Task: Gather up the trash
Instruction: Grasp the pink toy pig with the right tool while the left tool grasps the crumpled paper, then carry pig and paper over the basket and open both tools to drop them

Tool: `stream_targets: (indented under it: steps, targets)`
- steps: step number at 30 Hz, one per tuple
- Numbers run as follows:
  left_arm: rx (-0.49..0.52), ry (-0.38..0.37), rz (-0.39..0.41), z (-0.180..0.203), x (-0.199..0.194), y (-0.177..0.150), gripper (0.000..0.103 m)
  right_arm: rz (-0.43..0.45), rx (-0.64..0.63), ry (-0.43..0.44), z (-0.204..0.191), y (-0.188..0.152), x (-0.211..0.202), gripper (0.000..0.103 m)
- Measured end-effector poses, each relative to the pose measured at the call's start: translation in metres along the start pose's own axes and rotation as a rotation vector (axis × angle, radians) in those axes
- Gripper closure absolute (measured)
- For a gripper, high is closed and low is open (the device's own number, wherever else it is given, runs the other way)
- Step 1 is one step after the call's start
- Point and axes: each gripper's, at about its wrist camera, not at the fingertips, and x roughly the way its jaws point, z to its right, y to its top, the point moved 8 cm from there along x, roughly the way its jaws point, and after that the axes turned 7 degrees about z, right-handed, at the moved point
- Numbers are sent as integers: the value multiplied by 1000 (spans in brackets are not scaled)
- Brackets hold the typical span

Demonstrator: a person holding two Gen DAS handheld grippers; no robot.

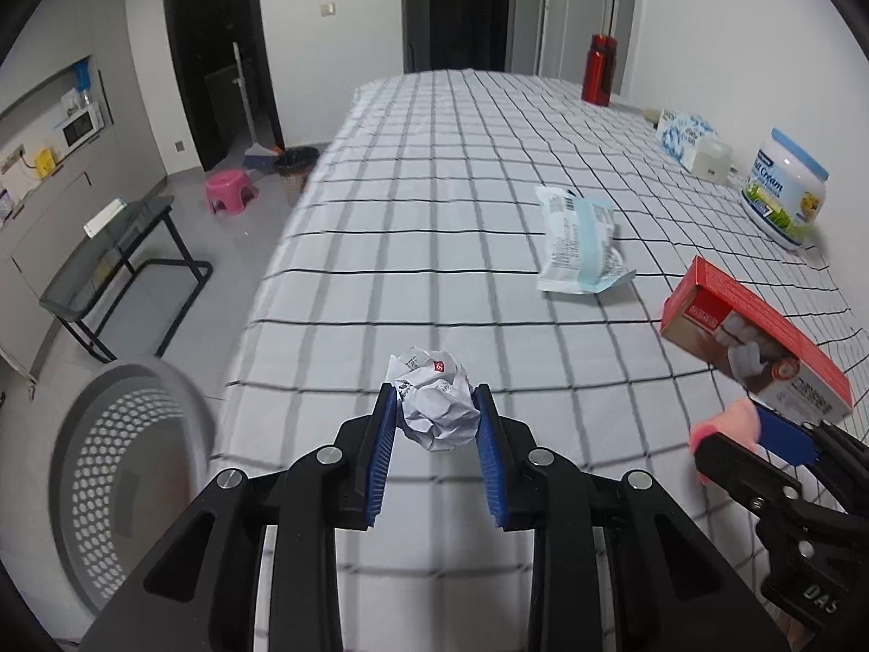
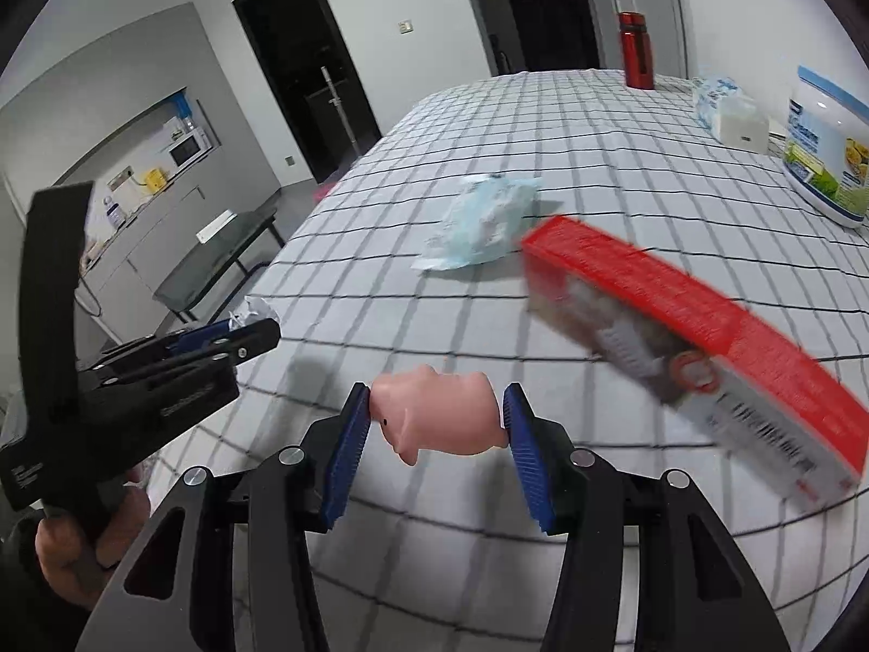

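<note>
My left gripper (image 1: 434, 407) is shut on a crumpled white paper ball (image 1: 434, 407) and holds it over the near edge of the checked table (image 1: 434, 190). A grey perforated bin (image 1: 125, 467) stands on the floor to its lower left. My right gripper (image 2: 437, 413) is shut on a pink rubbery toy (image 2: 440, 415) above the table. The right gripper also shows in the left wrist view (image 1: 749, 424), and the left gripper in the right wrist view (image 2: 250, 331). A red carton box (image 1: 755, 337) and a white-blue wrapper (image 1: 581, 239) lie on the table.
A red bottle (image 1: 599, 68), a tissue pack (image 1: 684, 136) and a large cream tub (image 1: 787, 187) stand along the table's right side. On the floor to the left are a black glass side table (image 1: 108, 261), a pink stool (image 1: 231, 190) and a dark bin (image 1: 296, 165).
</note>
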Motion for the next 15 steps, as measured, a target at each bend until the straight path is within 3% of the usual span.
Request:
stream_targets:
  steps: [7,15]
  targets:
    - [-28,66,43,-62,-33,-14,74,-23,-51,78,-68,-9,15,54]
    - [-127,146,35,-150,-49,-40,74,-76,-162,184,-164,-19,46,54]
